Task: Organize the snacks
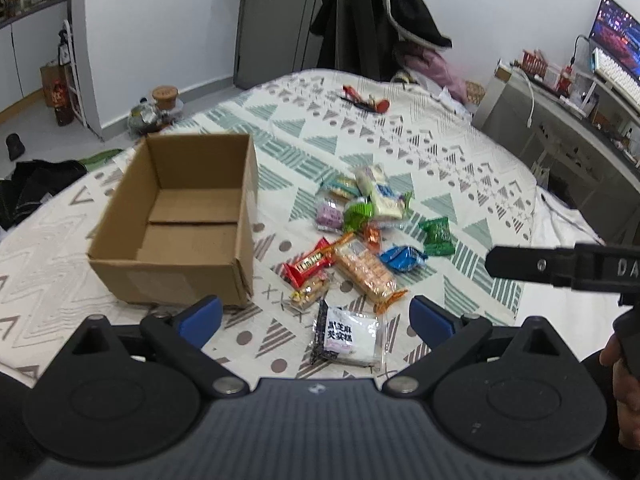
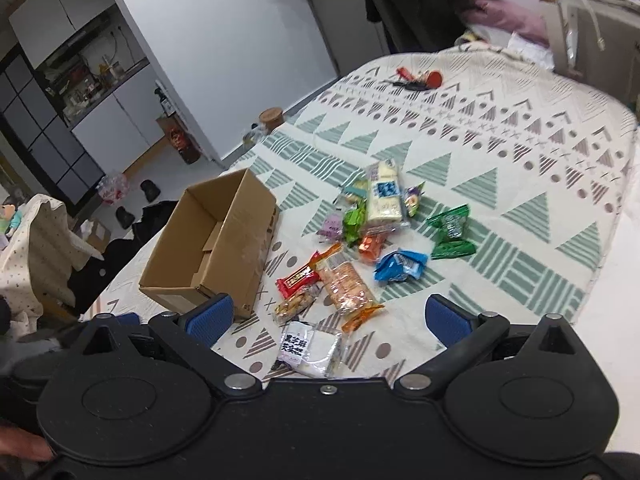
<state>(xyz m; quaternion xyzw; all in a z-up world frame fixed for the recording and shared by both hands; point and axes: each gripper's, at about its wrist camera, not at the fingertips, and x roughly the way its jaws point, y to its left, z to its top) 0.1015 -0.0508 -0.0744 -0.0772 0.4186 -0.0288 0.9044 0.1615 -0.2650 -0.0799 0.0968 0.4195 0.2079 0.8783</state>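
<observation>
An open, empty cardboard box (image 1: 188,220) (image 2: 212,248) stands on the patterned bedspread (image 1: 460,160) (image 2: 520,128). Right of it lies a loose pile of snack packets: a red bar (image 1: 308,264) (image 2: 298,280), an orange cracker pack (image 1: 366,272) (image 2: 346,284), a blue packet (image 1: 402,258) (image 2: 400,266), a green packet (image 1: 438,236) (image 2: 450,232), a white cracker pack (image 1: 380,196) (image 2: 384,196). A white and black packet (image 1: 348,336) (image 2: 310,348) lies nearest. My left gripper (image 1: 316,320) and right gripper (image 2: 328,320) are open, empty, above that packet.
A red and black item (image 1: 366,100) (image 2: 418,80) lies far back on the bed. A desk with keyboard and monitor (image 1: 612,60) is at the right. Clothes hang on a rack (image 1: 376,20) behind. Bottles and a jar (image 1: 164,100) stand on the floor left.
</observation>
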